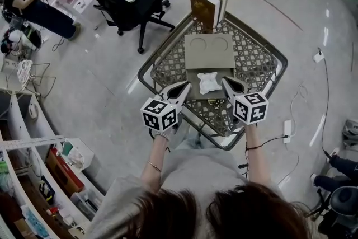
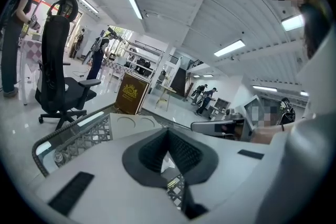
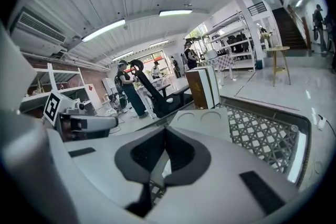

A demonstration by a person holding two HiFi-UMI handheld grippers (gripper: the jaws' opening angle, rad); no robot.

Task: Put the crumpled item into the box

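A white crumpled item (image 1: 209,82) lies on a flat grey sheet (image 1: 196,92) on the lattice-top table (image 1: 254,61). Beyond it sits a grey cardboard box (image 1: 209,51) marked with two circles, also visible in the left gripper view (image 2: 134,123) and the right gripper view (image 3: 202,118). My left gripper (image 1: 186,87) is just left of the item and my right gripper (image 1: 225,81) just right of it. Both are shut, holding nothing. The left gripper (image 2: 168,131) and right gripper (image 3: 165,131) each show a bit of the white item under their closed tips.
A brown box with white sides (image 1: 206,4) stands upright at the table's far edge. A black office chair (image 1: 131,0) is on the floor to the far left, with a person (image 1: 28,5) beyond it. Shelves line the left side. A power strip (image 1: 288,129) and cables lie at right.
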